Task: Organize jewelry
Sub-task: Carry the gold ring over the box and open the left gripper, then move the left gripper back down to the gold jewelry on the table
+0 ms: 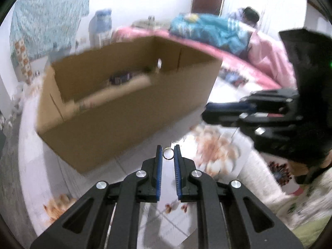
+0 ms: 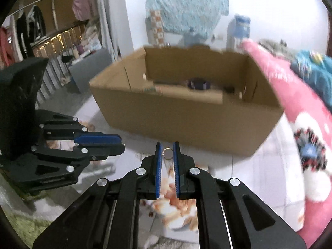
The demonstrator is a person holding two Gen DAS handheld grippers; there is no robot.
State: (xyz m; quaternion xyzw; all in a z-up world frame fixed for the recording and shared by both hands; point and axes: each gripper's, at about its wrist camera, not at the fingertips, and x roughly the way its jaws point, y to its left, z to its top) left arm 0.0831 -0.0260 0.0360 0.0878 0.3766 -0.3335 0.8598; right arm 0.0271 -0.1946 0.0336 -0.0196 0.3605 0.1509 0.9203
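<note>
My left gripper [image 1: 168, 152] is shut on a small metal ring [image 1: 168, 153], pinched between its blue pads above the white floral surface. My right gripper [image 2: 167, 150] is shut on a second small metal ring [image 2: 167, 153] in the same way. An open cardboard box [image 1: 128, 112] stands just beyond both grippers; it also shows in the right wrist view [image 2: 186, 116]. A dark purple item [image 2: 198, 84] lies inside the box. The right gripper appears at the right of the left wrist view [image 1: 207, 112], the left gripper at the left of the right wrist view [image 2: 122, 145].
A cardboard roll [image 1: 108, 96] lies in the box. A pink blanket [image 2: 290, 95] with teal clothes [image 1: 217, 31] lies to the right. A white floral cloth [image 1: 213, 151] covers the surface. A clothes rack [image 2: 31, 31] stands far left.
</note>
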